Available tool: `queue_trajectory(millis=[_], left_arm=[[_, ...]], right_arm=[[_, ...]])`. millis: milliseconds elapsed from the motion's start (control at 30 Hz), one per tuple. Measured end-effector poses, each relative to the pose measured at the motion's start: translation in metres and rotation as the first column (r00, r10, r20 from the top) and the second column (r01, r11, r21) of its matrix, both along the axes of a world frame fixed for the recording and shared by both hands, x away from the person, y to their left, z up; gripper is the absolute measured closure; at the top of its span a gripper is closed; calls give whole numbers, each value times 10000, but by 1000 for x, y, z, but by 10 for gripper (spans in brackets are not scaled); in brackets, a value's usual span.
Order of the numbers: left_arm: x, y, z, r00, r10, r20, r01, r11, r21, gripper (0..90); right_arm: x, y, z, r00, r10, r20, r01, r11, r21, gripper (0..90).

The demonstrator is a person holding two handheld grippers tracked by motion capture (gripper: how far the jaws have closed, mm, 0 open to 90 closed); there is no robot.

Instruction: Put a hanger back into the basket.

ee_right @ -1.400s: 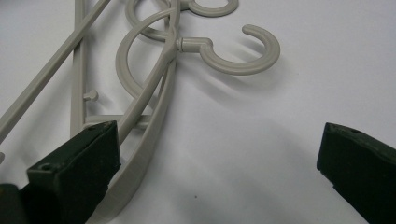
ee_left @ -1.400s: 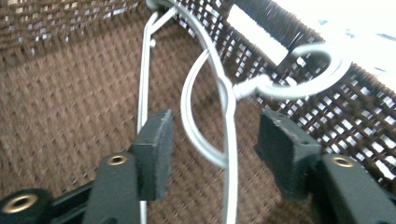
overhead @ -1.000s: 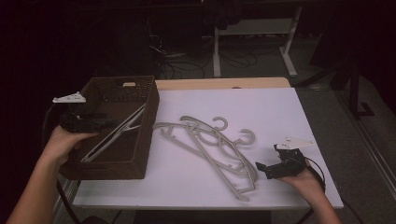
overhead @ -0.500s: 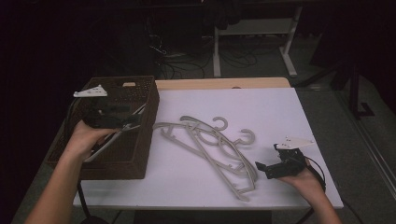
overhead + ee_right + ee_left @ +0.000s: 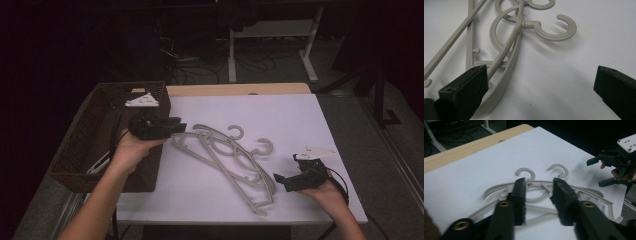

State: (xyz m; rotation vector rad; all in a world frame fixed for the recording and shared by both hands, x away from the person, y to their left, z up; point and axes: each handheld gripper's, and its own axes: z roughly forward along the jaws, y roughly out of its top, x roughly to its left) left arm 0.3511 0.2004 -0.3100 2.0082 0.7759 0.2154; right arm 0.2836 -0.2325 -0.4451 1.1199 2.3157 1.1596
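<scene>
1. The left gripper (image 5: 172, 125) is held above the near end of a pile of hangers (image 5: 225, 160); its two black jaws are parted by a modest gap with nothing between them, as the left gripper view makes plain.
2. The right gripper (image 5: 282, 181) is rested low on the table's right side, jaws spread wide and empty, just beside the pile's far end.
3. The step in hand is judged to be a reach for the next hanger, probably for the basket (image 5: 80, 145), where a pale hanger-like piece (image 5: 100, 162) is already seen lying.
4. For the next move, the left jaws would need to be lowered over a single arm of the topmost hanger and closed on that alone, since the pieces are overlapped and tangled.
5. The hangers are of grey-beige moulded plastic, smooth and thin, with curved shoulders, crossbars and open round hooks (image 5: 554, 27).
6. The basket is dark brown, woven and rectangular; the table (image 5: 300, 115) is covered in flat matte white.
</scene>
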Motion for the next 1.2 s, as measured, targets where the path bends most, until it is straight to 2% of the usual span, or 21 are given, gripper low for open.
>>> queue_trajectory(millis=[167,233,333,500,600,633,667,700,800,967,1200], left_arm=[[0,-32,-17,9996,-226,-164,234,9987,458,890],[1,-41,-25,9993,-254,-288,272,9977,613,896],[5,-55,-46,9983,-144,-571,201,9947,1005,897],[17,-63,-82,9939,321,-1051,-153,9875,1569,897],[25,-62,-104,9883,744,-1334,-463,9782,2024,897],[26,-61,-109,9870,835,-1376,-523,9749,2163,897],[26,-61,-109,9870,835,-1376,-523,9749,2163,897],[28,-60,-118,9842,1010,-1457,-636,9683,2416,897],[30,-59,-125,9815,1111,-1557,-679,9633,2596,897],[32,-65,-132,9821,1139,-1502,-661,9543,2916,897],[38,-72,-138,9819,1217,-1449,-747,9529,2940,897]], right_arm=[[0,1,0,10000,27,25,-27,10000,13,0],[0,1,0,10000,28,6,-28,10000,12,0],[0,1,0,10000,37,6,-37,10000,6,0],[0,1,0,10000,71,18,-71,10000,2,0],[0,1,0,10000,67,5,-67,10000,12,0],[0,1,0,10000,70,5,-70,10000,10,0],[0,1,0,10000,72,-1,-72,10000,13,0],[0,1,0,10000,69,-8,-69,10000,14,0],[0,1,0,10000,90,-18,-90,10000,-20,0],[0,2,0,9999,118,-16,-118,9999,-36,0],[0,1,0,10000,83,-21,-83,10000,0,0]])
